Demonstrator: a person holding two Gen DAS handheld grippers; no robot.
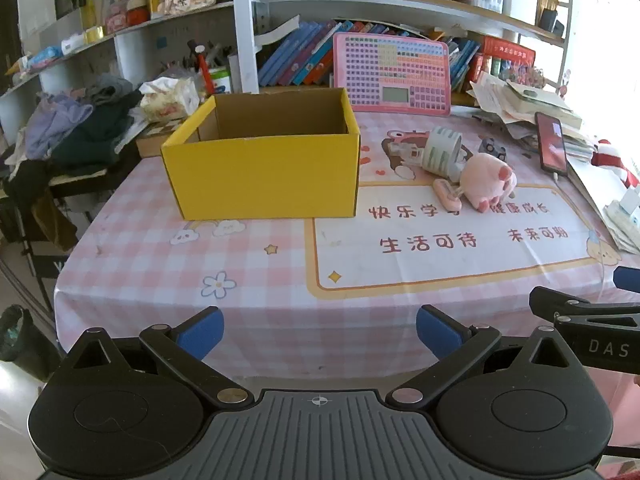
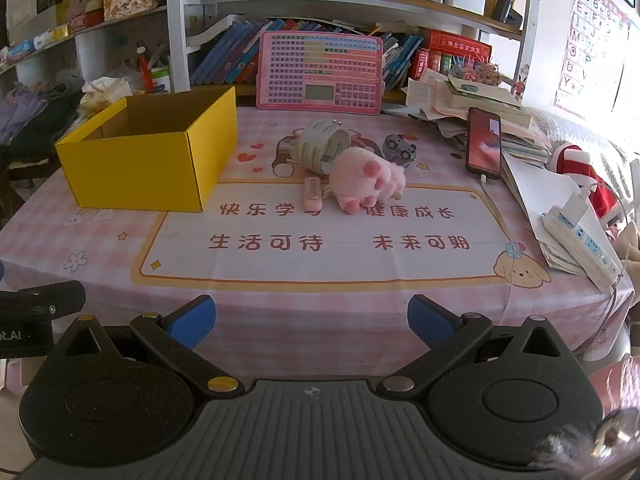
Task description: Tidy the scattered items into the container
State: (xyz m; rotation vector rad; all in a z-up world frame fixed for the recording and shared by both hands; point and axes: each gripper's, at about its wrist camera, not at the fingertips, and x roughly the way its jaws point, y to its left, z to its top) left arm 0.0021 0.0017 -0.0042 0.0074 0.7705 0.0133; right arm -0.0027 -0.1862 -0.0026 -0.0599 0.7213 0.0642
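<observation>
Bookshelves behind a desk (image 2: 360, 264): soft pink plush paw (image 2: 368, 180), likely light and squeezable mid-body, awaits yellow box (image 2: 136, 172); both grippers' fingers (image 2: 192, 320) spread, empty.

yellow box (image 1: 264, 176), pink plush paw (image 1: 486, 178), pink-checked tablecloth (image 1: 160, 264)

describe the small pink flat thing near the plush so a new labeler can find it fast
Start at the yellow box on the pink checked tablecloth, then look right to the cluster of loose items. At its front left, touching the pink paw plush, lies the small pink clip-like item. It is the only flat, slim piece there; the striped tape roll behind is bulkier.
</observation>
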